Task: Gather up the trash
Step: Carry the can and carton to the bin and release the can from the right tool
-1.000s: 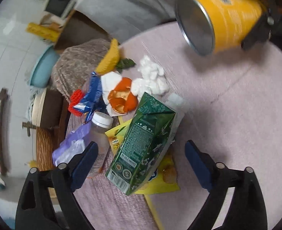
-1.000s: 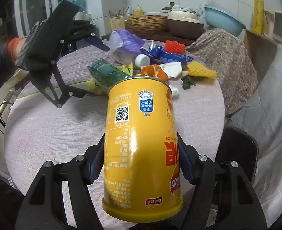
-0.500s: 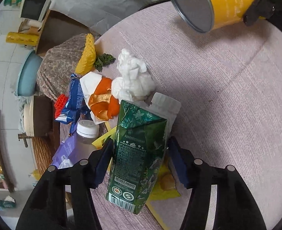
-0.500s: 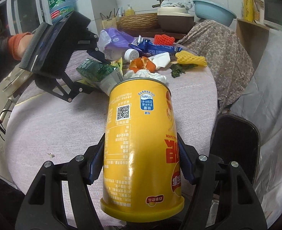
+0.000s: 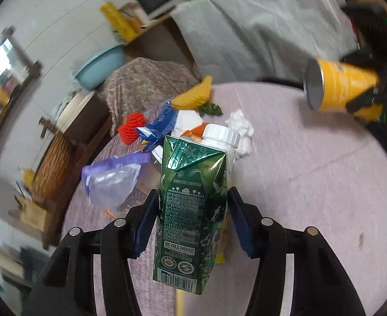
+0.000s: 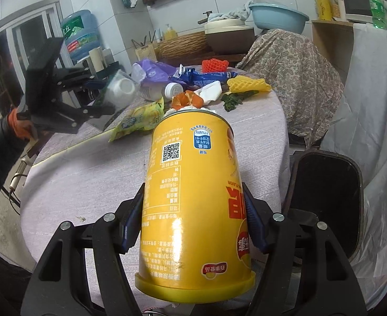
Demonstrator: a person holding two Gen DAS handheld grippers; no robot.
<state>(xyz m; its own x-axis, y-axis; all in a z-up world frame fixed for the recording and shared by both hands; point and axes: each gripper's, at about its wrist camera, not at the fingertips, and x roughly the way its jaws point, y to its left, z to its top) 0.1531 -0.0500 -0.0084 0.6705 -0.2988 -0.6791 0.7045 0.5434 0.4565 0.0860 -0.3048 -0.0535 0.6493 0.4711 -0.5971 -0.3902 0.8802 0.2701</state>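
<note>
My left gripper (image 5: 192, 213) is shut on a green drink carton (image 5: 190, 210) with a white cap and holds it lifted above the round table (image 5: 311, 184). The carton's white cap shows in the right wrist view (image 6: 122, 89), held by the left gripper (image 6: 98, 97). My right gripper (image 6: 193, 223) is shut on a yellow chip can (image 6: 193, 202) near the table's edge; the can also shows in the left wrist view (image 5: 340, 89). A dark trash bin (image 6: 325, 192) stands beside the table, to the right of the can.
Loose trash lies at the table's far side: a yellow snack bag (image 6: 140, 121), orange peel (image 6: 186, 100), white tissue (image 5: 242, 129), a small bottle (image 6: 159, 92), a purple bag (image 5: 111, 181), a blue wrapper (image 6: 206, 75), red net (image 6: 215, 64), yellow net (image 6: 248, 85). A covered chair (image 6: 293, 71) stands behind.
My left gripper closed on the green carton and lifted it off the yellow snack bag. The right gripper with the can drew back toward the table's edge.
</note>
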